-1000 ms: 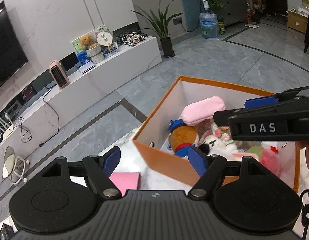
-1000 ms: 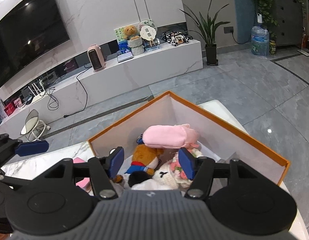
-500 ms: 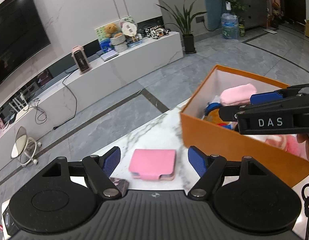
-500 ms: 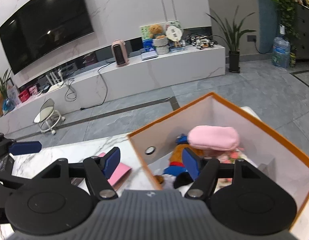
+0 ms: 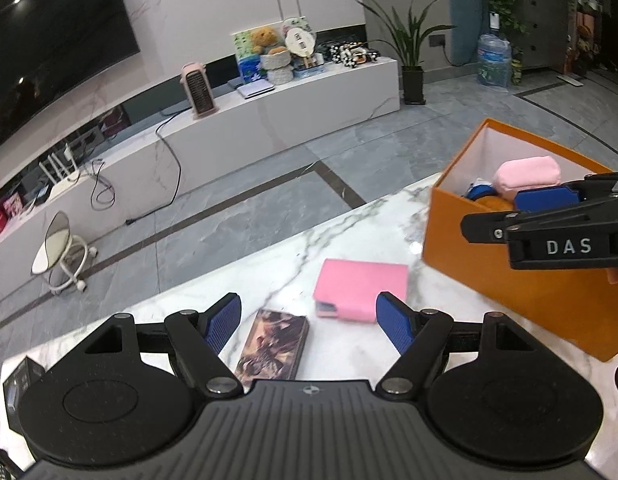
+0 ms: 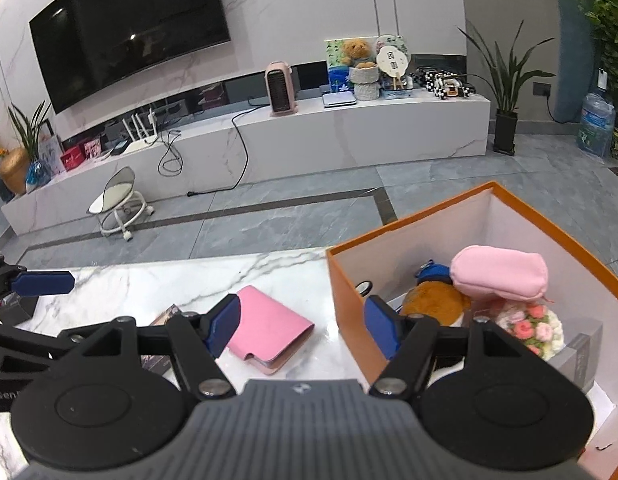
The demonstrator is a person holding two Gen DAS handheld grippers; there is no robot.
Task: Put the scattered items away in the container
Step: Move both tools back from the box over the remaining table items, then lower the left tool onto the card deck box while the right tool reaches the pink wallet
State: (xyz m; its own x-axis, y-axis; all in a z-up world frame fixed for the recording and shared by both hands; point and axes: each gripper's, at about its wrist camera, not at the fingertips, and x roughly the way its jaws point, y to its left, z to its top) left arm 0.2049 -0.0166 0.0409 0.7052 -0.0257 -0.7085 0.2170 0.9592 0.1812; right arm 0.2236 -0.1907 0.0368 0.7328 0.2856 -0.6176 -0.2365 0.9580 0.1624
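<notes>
Both grippers empty, jaws spread: left gripper [image 5: 309, 316], right gripper [image 6: 301, 320]. Pink wallet [image 5: 361, 290] lies flat on marble table [image 5: 269, 264], just beside orange box [image 5: 509, 276]. Risk: flat wallet may slide from the pads.

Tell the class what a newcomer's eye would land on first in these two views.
Probably the orange box at the right of the marble table, already holding a pink pouch and plush toys. Next, the pink wallet lying flat on the marble beside it, just ahead of the left gripper, whose jaws are open.
</notes>
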